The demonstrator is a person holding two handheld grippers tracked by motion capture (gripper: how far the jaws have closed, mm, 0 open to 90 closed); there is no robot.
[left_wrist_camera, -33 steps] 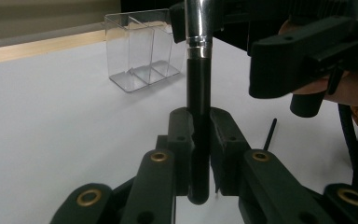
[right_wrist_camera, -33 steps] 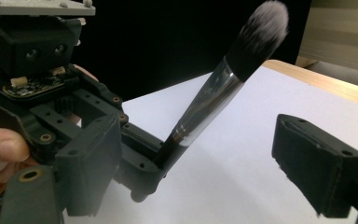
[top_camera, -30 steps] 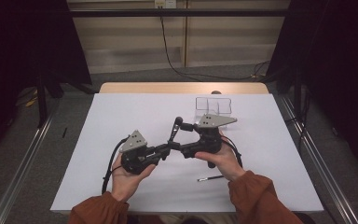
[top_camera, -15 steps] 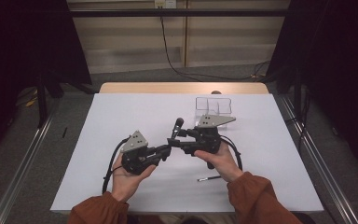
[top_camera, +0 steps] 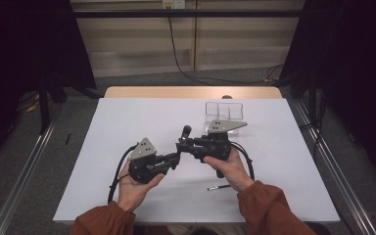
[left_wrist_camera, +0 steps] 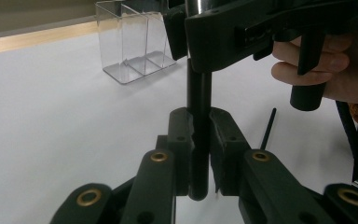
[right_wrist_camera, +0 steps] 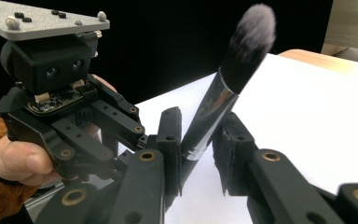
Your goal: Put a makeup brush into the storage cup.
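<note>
A: Closing is what has changed: a second ago the right gripper (top_camera: 185,145) stood wide around the brush (top_camera: 183,137), and its jaws have just been coming in on it.

B: Do they grip it now?

A: In the right gripper view the left jaw lies against the silver ferrule (right_wrist_camera: 205,123), while a sliver of gap shows on the other side. So narrow, and about on it, but I would not call it a firm pinch yet.

B: And the left gripper (top_camera: 175,159)?

A: Clamped hard on the black handle (left_wrist_camera: 198,154), low down, with the end poking out just below its jaws. The brush (left_wrist_camera: 199,100) rises straight up between them into the right gripper's jaws above.

B: Why hold it at both ends?

A: My guess is a hand-over. The left keeps the brush upright and steady so the right can take it nearer the bristles (right_wrist_camera: 251,39), which stand clear above its jaws.

B: Heading where?

A: Probably the clear box (top_camera: 223,112), beyond the right gripper on the table (top_camera: 103,127). A thin black stick (top_camera: 219,187) lies behind, near the right wrist.
</note>
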